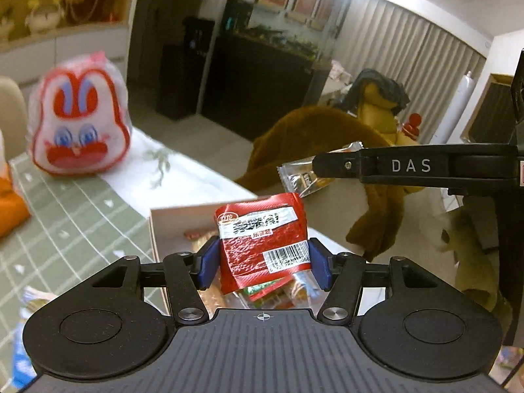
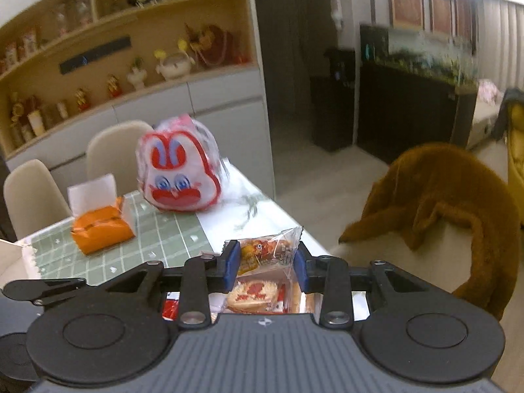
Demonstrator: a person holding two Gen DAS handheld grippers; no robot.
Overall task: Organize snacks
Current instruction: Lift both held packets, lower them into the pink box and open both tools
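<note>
Two packets are up, one per gripper: my left gripper pinches a red snack packet between its blue pads, standing upright, long axis along the fingers, over the white box; my right gripper clamps one clear-wrapped cracker packet, crimped end pointing forward-right past the fingertips

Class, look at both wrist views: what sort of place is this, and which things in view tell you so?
Most likely a home dining and living area: a cloth-covered table with dining chairs, display shelves of ornaments, and a fish tank.
</note>
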